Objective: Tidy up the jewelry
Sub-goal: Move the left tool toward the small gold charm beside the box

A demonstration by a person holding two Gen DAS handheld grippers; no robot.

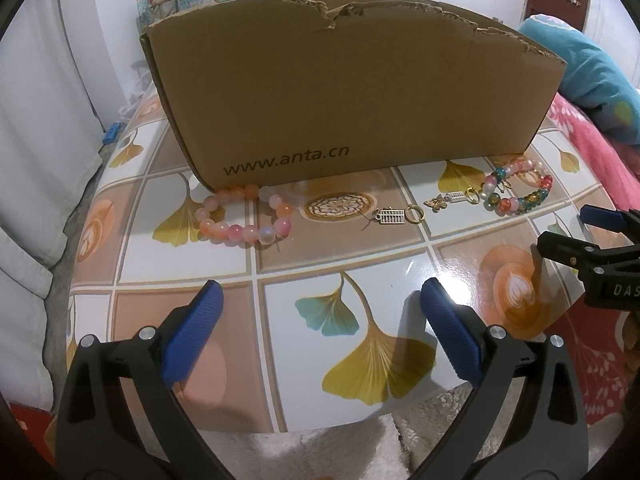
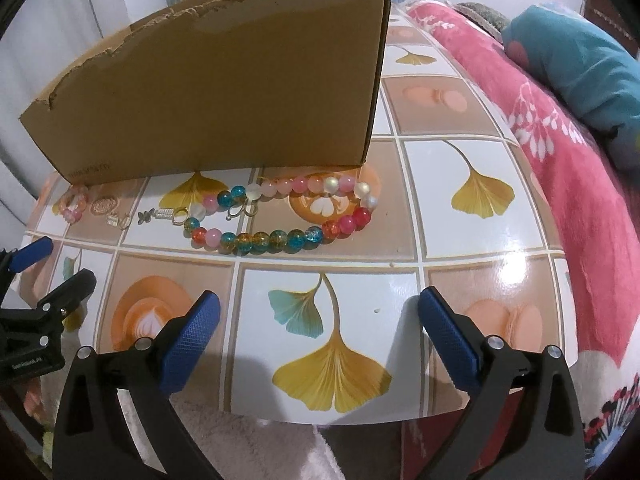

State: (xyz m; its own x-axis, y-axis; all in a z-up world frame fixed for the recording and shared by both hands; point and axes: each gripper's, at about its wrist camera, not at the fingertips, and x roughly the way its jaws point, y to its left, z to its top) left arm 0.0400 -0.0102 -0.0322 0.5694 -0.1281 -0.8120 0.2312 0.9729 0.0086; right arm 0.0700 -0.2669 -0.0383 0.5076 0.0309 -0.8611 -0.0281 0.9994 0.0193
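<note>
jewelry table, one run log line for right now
left gripper: open, empty | right gripper: open, empty | pink bracelet, two charms, multicolour bracelet: on table, in front of cardboard box | stage: nothing picked

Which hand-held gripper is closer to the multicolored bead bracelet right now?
Right. The right hand-held gripper hangs open directly in front of the multicolored bead bracelet, short of it. The left hand-held gripper hangs open farther left, facing the pink bead bracelet.

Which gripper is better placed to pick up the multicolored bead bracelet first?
Right. The multicolored bead bracelet lies straight ahead of the open right gripper. From the left gripper it sits far off to the right, and the pink bead bracelet is nearer there.
</note>
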